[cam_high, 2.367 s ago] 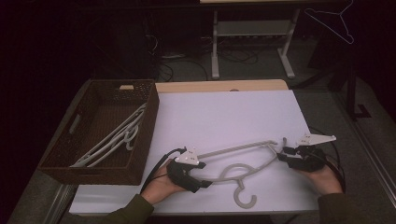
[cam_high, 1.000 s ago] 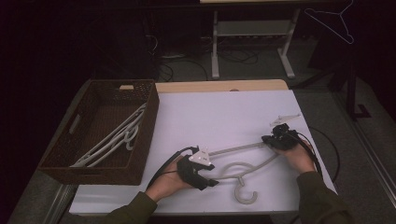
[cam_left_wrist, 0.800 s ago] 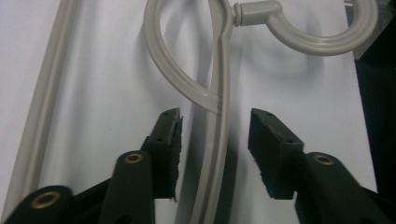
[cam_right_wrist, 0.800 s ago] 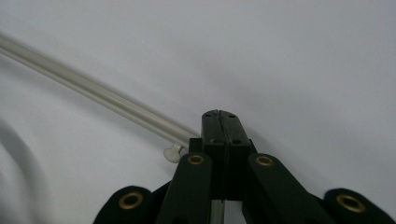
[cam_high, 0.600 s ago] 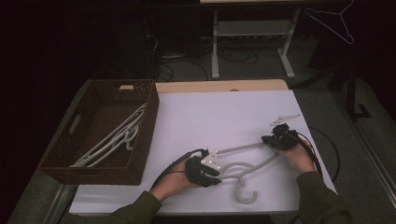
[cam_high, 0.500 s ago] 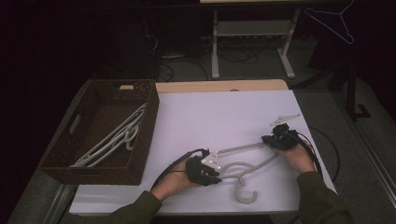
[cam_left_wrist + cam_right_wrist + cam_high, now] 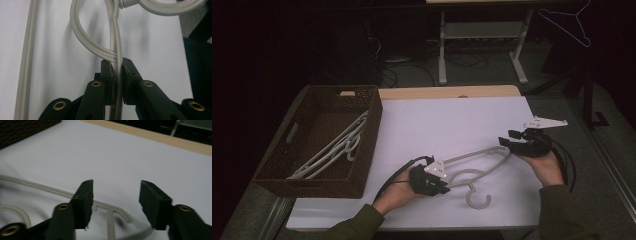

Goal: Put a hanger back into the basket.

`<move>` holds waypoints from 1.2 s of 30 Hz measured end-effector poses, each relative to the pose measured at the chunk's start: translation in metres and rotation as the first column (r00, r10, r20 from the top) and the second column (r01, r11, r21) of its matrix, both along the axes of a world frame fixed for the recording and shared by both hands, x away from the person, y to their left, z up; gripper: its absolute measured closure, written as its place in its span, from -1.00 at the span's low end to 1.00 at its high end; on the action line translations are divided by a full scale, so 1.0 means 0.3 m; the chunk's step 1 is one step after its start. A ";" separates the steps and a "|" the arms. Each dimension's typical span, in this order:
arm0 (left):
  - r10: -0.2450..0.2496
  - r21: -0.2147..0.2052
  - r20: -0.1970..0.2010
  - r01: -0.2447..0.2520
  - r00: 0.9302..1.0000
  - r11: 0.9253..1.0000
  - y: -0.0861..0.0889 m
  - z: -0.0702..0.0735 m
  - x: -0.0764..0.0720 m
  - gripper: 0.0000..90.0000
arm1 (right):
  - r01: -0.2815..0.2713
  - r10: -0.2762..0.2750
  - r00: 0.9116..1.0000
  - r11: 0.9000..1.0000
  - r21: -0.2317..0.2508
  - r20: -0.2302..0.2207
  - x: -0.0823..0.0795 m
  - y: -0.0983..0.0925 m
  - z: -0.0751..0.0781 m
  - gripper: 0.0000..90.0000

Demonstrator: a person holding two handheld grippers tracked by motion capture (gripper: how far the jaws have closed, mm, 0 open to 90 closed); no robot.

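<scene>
Wicker basket [image 7: 294,132], far left of table [image 7: 452,120]: already holds several white hangers [image 7: 334,150]. One more white plastic hanger [image 7: 477,160] lies flat on the white table surface, well apart from basket, hook toward the person.

L gripper [image 7: 434,184]: jaws pinched tight on hanger's thin bar near the looped notch [image 7: 117,72].

R gripper [image 7: 512,140]: jaws have just been opening, now stand wide above hanger's far end [image 7: 110,210], nothing between them.

Status, est.: handover to L done; remaining: lift hanger, carry left, drop into basket.
</scene>
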State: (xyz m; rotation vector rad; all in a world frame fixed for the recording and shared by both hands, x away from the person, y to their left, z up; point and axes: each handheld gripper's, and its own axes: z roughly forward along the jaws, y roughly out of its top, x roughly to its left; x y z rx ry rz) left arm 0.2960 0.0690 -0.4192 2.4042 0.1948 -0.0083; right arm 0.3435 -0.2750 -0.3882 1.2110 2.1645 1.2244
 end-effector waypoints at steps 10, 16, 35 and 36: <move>0.094 -0.071 -0.038 -0.096 0.995 0.993 0.064 0.143 0.032 0.81 | 0.022 -0.030 0.994 0.997 0.072 0.109 -0.110 -0.010 0.060 -0.48; 0.152 -0.080 -0.044 -0.155 0.987 0.985 0.125 0.247 0.059 0.81 | -0.006 0.000 0.994 0.998 0.055 0.111 -0.157 0.004 0.041 -0.55; 0.351 -0.148 -0.009 -0.349 0.936 0.925 0.515 0.545 0.129 0.81 | -0.039 0.039 0.998 0.999 0.006 0.059 -0.175 0.030 -0.030 -0.68; 0.367 -0.154 -0.010 -0.364 0.930 0.919 0.545 0.551 0.131 0.81 | -0.037 0.037 0.997 0.999 0.007 0.061 -0.173 0.030 -0.031 -0.69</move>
